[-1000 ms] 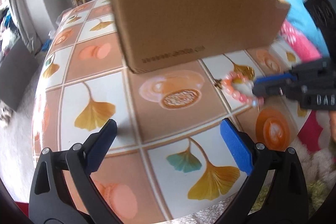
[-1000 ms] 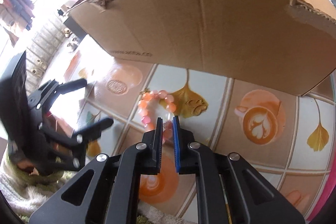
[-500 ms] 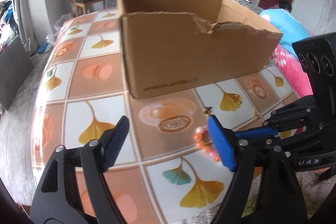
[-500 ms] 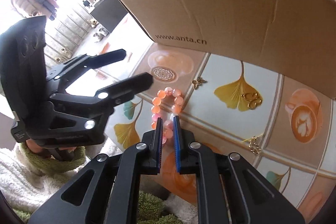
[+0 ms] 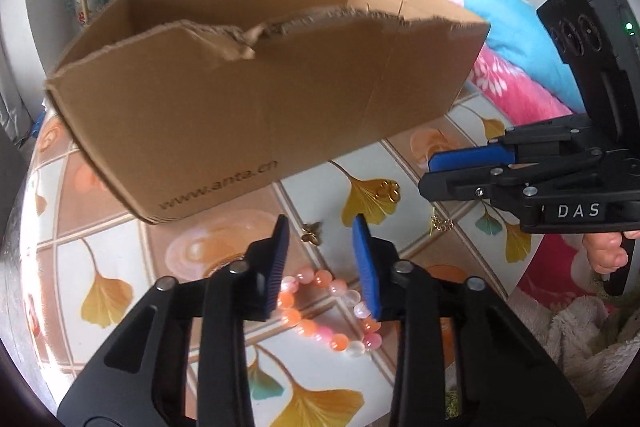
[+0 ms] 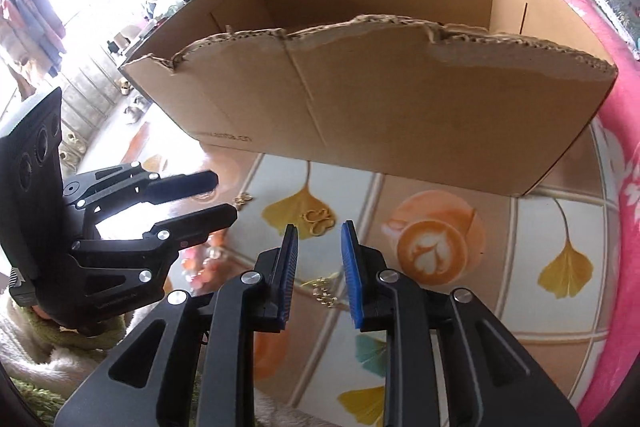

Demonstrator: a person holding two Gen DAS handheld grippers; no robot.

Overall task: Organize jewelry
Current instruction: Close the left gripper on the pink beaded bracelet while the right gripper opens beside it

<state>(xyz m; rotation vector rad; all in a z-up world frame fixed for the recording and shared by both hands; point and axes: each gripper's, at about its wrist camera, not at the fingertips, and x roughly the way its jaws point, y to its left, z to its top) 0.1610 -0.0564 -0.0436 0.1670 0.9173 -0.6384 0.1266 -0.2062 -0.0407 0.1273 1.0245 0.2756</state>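
Note:
A pink and orange bead bracelet [image 5: 329, 307] lies on the patterned table, between and just below the fingers of my left gripper [image 5: 322, 263], which is partly open over it. In the right wrist view the bracelet [image 6: 202, 265] peeks out behind the left gripper [image 6: 208, 197]. My right gripper [image 6: 319, 267] is open and empty above a small gold chain piece [image 6: 326, 293]; it also shows in the left wrist view [image 5: 430, 173]. A gold ring-shaped piece [image 6: 318, 219] and a small gold charm [image 5: 311, 231] lie on the table in front of the cardboard box [image 5: 256, 115].
The open cardboard box [image 6: 380, 107] with a torn front edge stands at the back of the table. A gold chain piece [image 5: 440, 225] lies near the table's right edge. Pink and blue bedding [image 5: 516, 67] lies beyond the table. Fluffy fabric [image 5: 576, 339] sits below the table edge.
My right gripper let go of the bracelet, opened and moved right. My left gripper narrowed and moved over the bracelet, which now lies on the table.

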